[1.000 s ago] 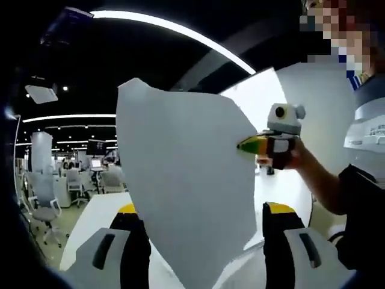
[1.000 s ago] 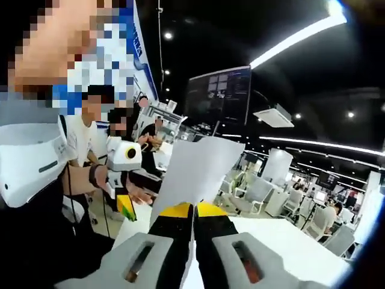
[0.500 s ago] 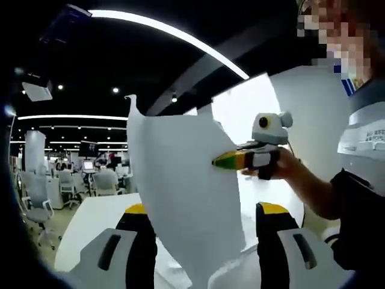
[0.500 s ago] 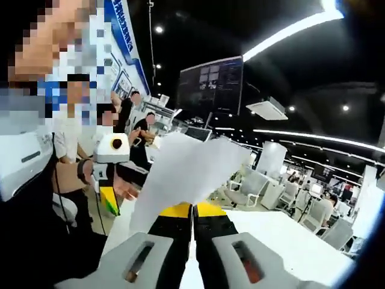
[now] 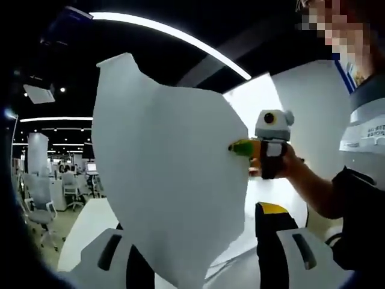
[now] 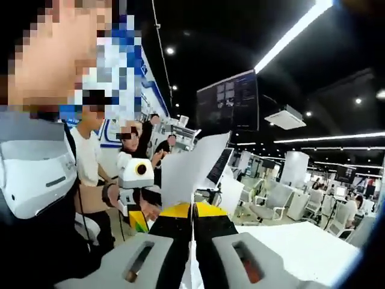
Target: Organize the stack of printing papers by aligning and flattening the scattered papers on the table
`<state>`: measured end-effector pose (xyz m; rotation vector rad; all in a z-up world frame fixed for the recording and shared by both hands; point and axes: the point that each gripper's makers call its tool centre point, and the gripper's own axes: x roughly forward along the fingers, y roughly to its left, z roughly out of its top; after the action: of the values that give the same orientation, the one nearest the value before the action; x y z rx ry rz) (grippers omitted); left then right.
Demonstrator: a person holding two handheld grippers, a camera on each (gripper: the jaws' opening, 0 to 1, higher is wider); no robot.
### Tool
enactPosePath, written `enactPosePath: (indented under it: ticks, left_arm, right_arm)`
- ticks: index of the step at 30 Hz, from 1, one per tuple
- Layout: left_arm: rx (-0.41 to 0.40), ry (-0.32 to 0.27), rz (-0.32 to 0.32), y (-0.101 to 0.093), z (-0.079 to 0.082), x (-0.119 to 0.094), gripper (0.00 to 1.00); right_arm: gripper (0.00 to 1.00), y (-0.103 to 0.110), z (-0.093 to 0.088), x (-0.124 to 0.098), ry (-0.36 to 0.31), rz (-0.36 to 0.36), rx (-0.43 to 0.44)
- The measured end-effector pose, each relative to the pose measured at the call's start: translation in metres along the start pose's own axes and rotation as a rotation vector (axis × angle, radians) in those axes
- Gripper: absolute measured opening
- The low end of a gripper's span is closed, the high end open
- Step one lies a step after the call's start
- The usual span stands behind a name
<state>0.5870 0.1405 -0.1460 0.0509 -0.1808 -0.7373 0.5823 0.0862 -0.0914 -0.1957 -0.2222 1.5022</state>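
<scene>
We held a sheet of paper (image 5: 171, 186) up above the white worktop (image 6: 304, 247). The right tool (image 6: 193, 210) was clamped on its edge; the left tool (image 5: 198, 241) stood apart, with the paper apparently hanging between its jaws.

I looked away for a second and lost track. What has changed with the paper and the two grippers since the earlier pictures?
The paper has swung to cover the left gripper's left jaw in the left gripper view; it looks narrower, more edge-on, in the right gripper view. Nothing was taken or let go. The right gripper stays shut on the paper's edge, held up in the air; the left stays open.
</scene>
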Motion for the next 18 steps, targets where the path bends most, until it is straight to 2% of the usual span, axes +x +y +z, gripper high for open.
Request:
enactPosePath:
  ticks: [2,4,8,9,10,18]
  left_arm:
    - [0.001,-0.001,0.0,0.0,0.0,0.0,0.67]
    - [0.003,-0.011,0.011,0.004,0.005,-0.003,0.67]
    - [-0.003,-0.018,0.014,0.006,0.007,-0.004,0.66]
    - [-0.021,-0.04,0.014,0.009,0.013,-0.006,0.66]
    - [-0.029,-0.049,0.012,0.009,0.015,-0.007,0.65]
    - [-0.055,-0.112,-0.015,0.003,0.026,-0.006,0.59]
  right_arm:
    - [0.0,0.0,0.0,0.0,-0.002,0.002,0.002]
    - [0.0,0.005,0.011,-0.001,-0.048,0.043,0.042]
    - [0.0,0.005,0.013,-0.002,-0.057,0.05,0.055]
    - [0.0,0.008,0.022,-0.002,-0.101,0.086,0.108]
    - [0.0,0.008,0.023,-0.001,-0.108,0.099,0.133]
    - [0.0,0.004,0.011,0.011,-0.09,0.1,0.217]
